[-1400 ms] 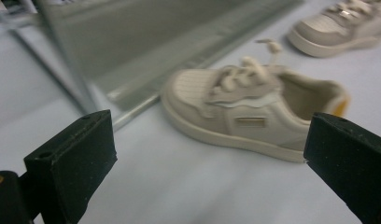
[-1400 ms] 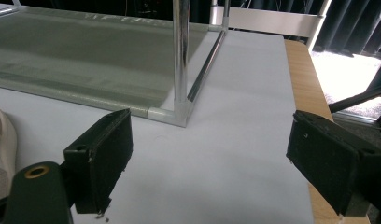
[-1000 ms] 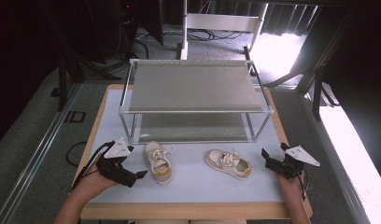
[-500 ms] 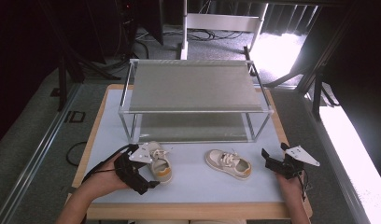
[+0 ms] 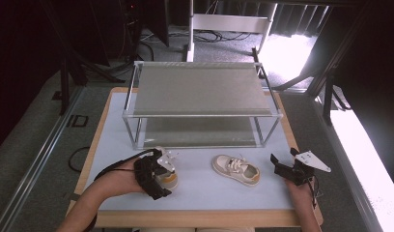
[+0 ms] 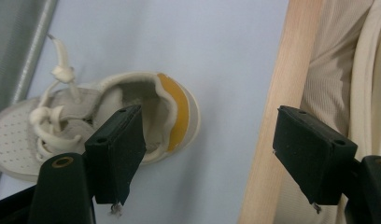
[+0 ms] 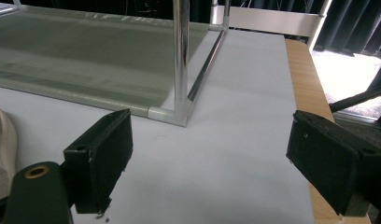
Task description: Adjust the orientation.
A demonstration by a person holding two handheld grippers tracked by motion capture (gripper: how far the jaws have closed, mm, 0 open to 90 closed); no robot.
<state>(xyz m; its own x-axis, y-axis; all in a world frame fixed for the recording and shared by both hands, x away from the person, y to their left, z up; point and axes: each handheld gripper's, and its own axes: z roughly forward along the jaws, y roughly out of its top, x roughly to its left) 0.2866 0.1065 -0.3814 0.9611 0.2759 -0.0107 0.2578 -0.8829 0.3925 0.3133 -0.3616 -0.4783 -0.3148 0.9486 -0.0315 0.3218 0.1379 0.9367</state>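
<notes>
At seven o'clock on the table [image 5: 113,104], left gripper [image 6: 205,154] hovering over the left shoe [image 6: 104,121], jaws just closing yet not gripping its heel, right gripper [image 7: 212,161] resting wide at four o'clock, right shoe [image 5: 236,170] lying between them, rack [image 5: 200,89] standing at twelve o'clock.

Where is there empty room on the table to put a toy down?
Between the right shoe and the near table edge the mat is bare, and between the two shoes. The rack's top shelf is bare too. It is crowded at the left shoe, under the left gripper.
</notes>
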